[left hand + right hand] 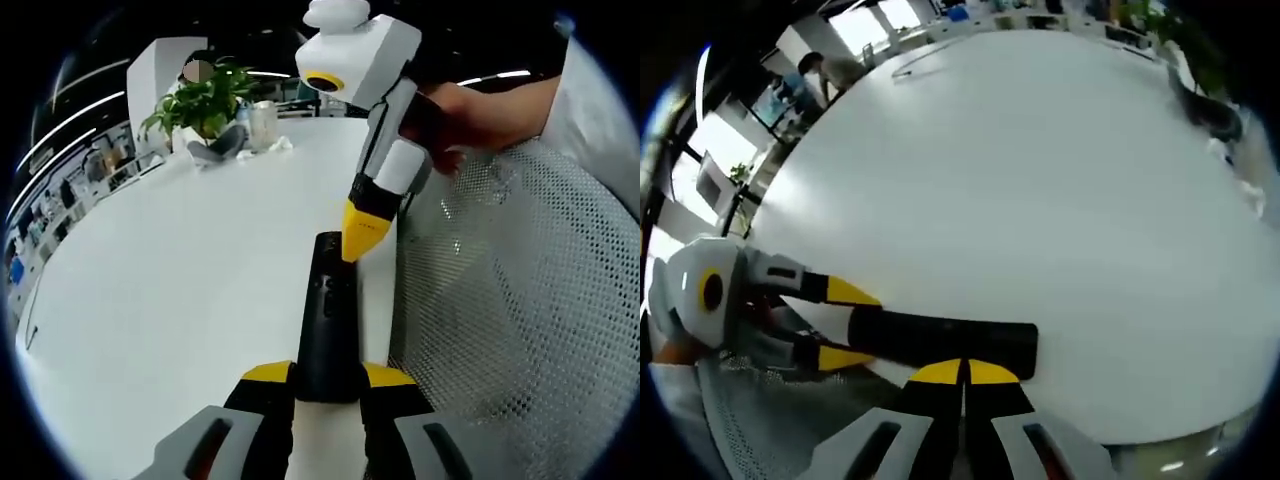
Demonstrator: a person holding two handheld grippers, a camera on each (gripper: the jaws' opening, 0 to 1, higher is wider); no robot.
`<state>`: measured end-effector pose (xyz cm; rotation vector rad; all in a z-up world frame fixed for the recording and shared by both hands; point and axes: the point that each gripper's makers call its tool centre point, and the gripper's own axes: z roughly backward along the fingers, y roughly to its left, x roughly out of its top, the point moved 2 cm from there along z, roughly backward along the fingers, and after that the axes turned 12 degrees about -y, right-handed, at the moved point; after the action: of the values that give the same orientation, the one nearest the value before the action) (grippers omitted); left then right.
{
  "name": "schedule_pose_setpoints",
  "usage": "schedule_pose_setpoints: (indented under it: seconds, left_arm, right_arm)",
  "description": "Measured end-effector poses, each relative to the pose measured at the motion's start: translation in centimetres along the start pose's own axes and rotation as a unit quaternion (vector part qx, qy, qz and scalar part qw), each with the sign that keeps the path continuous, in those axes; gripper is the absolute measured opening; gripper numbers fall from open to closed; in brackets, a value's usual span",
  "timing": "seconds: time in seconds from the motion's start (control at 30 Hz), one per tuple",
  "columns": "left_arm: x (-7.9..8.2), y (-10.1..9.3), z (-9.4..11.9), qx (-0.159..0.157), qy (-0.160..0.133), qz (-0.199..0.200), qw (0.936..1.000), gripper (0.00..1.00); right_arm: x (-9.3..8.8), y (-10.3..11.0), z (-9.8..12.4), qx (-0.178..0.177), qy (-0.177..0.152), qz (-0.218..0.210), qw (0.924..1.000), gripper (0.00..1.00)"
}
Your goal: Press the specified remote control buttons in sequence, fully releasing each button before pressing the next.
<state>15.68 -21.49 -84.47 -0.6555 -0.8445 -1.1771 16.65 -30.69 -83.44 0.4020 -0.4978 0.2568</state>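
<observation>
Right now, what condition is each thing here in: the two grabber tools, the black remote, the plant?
Left gripper: shut on the remote's near end.
Right gripper: shut, tips together, pressing down on the remote.
Remote control: flat on the white table, at its edge, held and pressed.
Potted plant: upright at the table's far end.
Mesh chair: beside the table.

White table [180, 270]; potted plant [200, 100] at far end; mesh chair back [520, 300], possibly grey
</observation>
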Motion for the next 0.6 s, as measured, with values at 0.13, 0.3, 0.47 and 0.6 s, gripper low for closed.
schedule_pose_setpoints:
  seconds: [0.13, 0.3, 0.47, 0.6]
  left_arm:
    - [-0.02, -0.01, -0.02, 0.000, -0.001, 0.000, 1.0000, 0.25]
    - [-0.04, -0.01, 0.03, 0.000, -0.002, 0.000, 1.0000, 0.25]
    - [-0.02, 0.02, 0.07, -0.001, -0.001, 0.000, 1.0000, 0.25]
    - [0.01, 0.03, 0.04, -0.001, -0.001, 0.000, 1.0000, 0.25]
  right_arm:
    - [-0.08, -0.13, -0.05, 0.001, 0.000, -0.003, 1.0000, 0.00]
    - [-0.11, -0.07, -0.05, 0.006, -0.003, -0.001, 1.0000, 0.00]
    - [-0.06, -0.08, -0.08, 0.008, -0.004, -0.002, 1.0000, 0.00]
    - [-0.03, -0.14, -0.10, 0.008, -0.004, -0.002, 1.0000, 0.00]
